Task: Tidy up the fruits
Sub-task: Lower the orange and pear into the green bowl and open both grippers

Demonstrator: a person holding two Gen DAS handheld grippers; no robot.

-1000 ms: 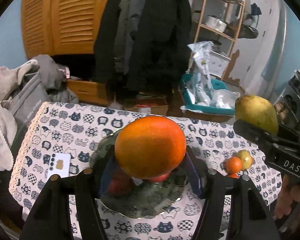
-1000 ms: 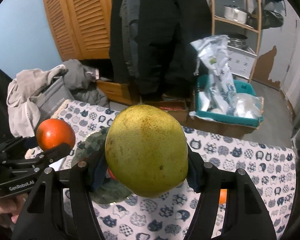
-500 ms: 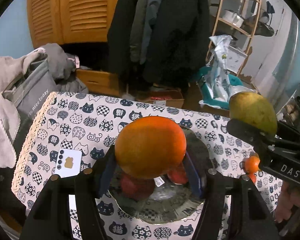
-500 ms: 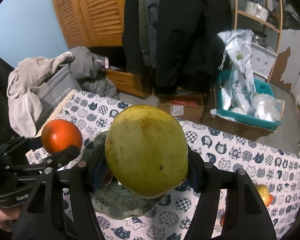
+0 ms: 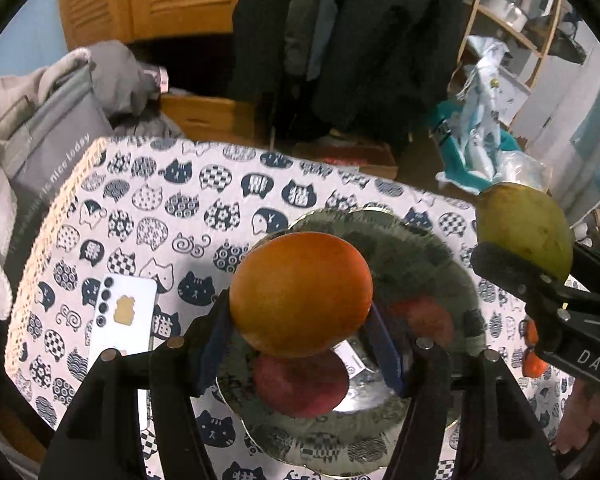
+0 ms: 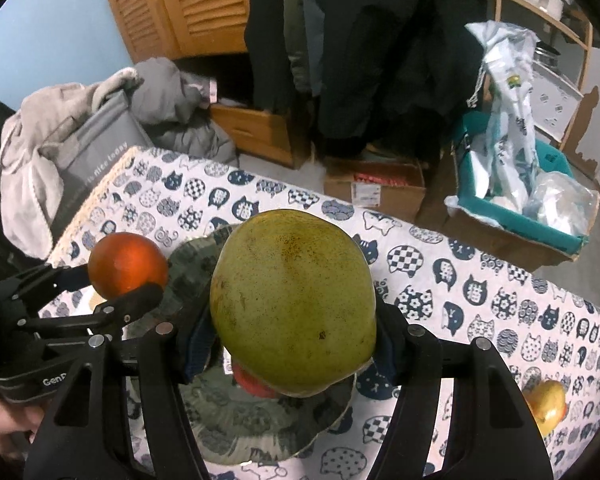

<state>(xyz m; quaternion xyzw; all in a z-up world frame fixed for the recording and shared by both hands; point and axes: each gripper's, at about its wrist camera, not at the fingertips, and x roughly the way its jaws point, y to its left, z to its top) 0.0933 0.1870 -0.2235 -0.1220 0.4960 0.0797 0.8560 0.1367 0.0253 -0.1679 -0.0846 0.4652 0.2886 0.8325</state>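
Orange (image 5: 300,294) sits clamped in the left gripper (image 5: 300,344) above the plate (image 5: 432,248), pear (image 6: 294,300) pinched in the right gripper (image 6: 288,344) alongside; red fruits (image 5: 300,384) already lie plated; small fruit (image 6: 546,406) remains on the tablecloth (image 6: 480,304); roughly midway, by my reckoning.

The orange (image 5: 300,292) has a smooth, faintly glossy peel with fine pores. The pear (image 6: 294,300) has a matt green-yellow skin, speckled with brown. Each hand-held gripper, left (image 5: 300,344) and right (image 6: 292,344), is matt black plastic with small shiny metal pins and blue pads that look rubbery. The plate (image 5: 432,252) is glossy and mirror-like, with a gold edge. A printed cloth (image 5: 220,200) with a woven look covers the bench. The phone (image 5: 124,320) has a smooth white back. The cabinet (image 6: 188,4) is slatted, varnished wood. The box (image 6: 376,192) is matt cardboard.
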